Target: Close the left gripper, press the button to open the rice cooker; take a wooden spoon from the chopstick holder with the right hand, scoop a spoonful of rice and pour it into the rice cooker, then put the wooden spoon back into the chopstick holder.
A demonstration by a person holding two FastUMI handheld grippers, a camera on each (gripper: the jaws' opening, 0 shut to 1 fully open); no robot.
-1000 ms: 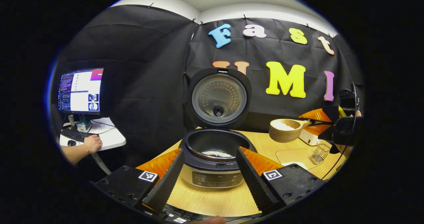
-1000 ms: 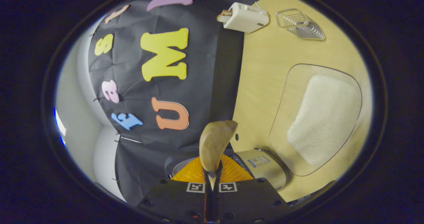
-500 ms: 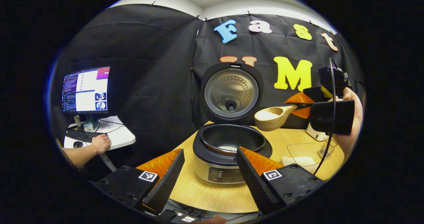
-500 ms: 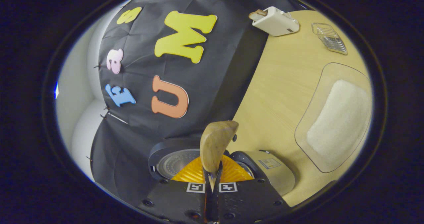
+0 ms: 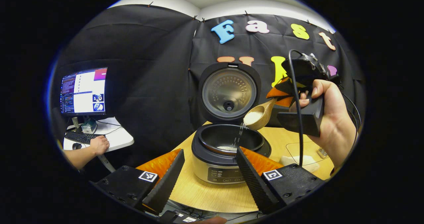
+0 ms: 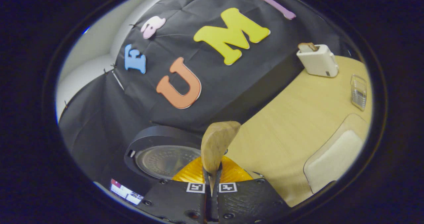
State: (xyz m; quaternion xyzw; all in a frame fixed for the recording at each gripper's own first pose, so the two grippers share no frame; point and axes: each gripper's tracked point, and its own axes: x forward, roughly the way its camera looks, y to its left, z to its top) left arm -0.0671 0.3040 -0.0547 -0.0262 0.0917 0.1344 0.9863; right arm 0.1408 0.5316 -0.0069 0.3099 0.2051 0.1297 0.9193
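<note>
Tipped since half a second ago, your wooden spoon (image 5: 260, 114) now spills rice (image 5: 239, 135) into the open rice cooker (image 5: 230, 146). Your right tongs (image 6: 212, 181) clamp its handle; your left tongs (image 5: 209, 174) gape, holding nothing.

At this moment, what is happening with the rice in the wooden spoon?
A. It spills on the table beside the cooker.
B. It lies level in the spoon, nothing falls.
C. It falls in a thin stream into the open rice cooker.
C: in the left gripper view the wooden spoon is tilted and rice streams into the open rice cooker.
</note>
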